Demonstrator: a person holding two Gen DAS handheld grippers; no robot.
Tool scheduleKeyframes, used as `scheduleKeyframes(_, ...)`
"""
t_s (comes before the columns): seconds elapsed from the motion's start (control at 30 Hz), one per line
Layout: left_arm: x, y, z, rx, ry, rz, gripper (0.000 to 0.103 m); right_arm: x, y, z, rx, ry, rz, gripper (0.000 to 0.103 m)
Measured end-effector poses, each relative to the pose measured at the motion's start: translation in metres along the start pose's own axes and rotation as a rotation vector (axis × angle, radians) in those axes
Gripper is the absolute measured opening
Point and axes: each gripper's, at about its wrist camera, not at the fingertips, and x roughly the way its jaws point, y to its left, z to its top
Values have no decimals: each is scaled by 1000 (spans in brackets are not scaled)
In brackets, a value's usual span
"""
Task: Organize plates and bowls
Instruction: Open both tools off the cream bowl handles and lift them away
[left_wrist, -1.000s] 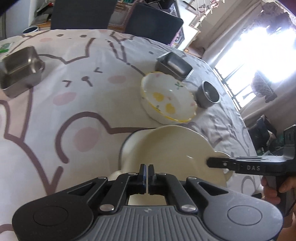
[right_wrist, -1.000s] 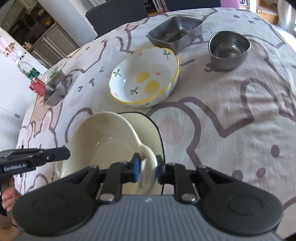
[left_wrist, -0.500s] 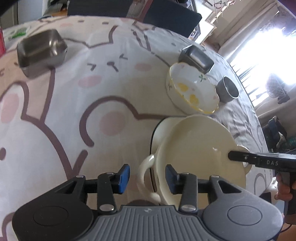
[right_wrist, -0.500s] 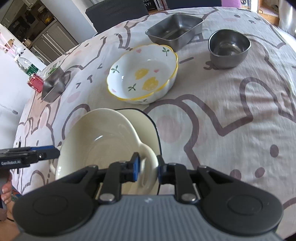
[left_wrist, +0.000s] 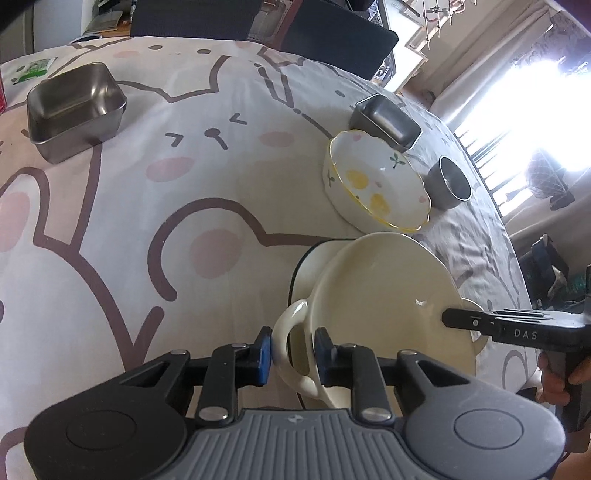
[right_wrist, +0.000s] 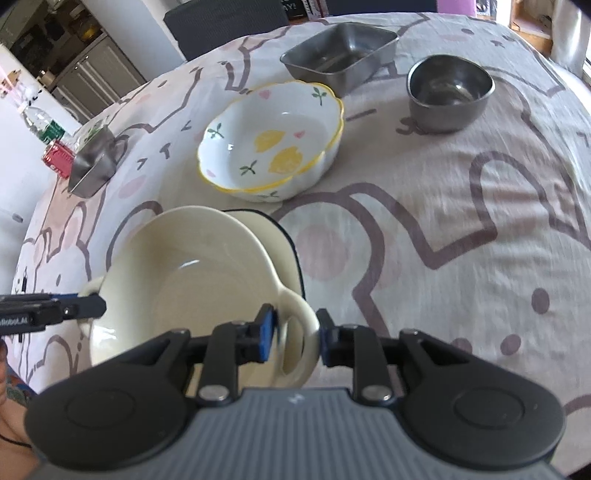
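**Cream bowl held at both handles over a plate; five bowls and tins on the table**

Count: one cream bowl, one plate beneath it, one floral bowl, one round steel bowl, two rectangular steel tins. The near tin stands far left in the left view; the other tin sits behind the floral bowl, just beside it. All rest on a cartoon-print tablecloth.

Cream bowl: glossy, plain, deep, empty, with a loop handle on each side. It sits near the table's front edge, over a cream plate with a dark rim, which shows only past its far side. Whether the bowl rests on the plate or is lifted clear cannot be told.

Left gripper: its jaws straddle the bowl's left handle and are closing; the left blue pad looks to be touching the handle, the right pad stands inside the loop, and a firm pinch cannot be confirmed.

Right gripper: its jaws straddle the right handle and are opening. The pads sit close to either side of the loop; contact cannot be confirmed.

Floral bowl: white, scalloped yellow rim, lemons and leaves inside, empty, just beyond the cream bowl.
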Motion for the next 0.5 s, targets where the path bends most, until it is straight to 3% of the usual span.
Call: scheduleKeyframes(0.5,1,1,0,13,6,0,30,0,1,0,-25,6,12,29)
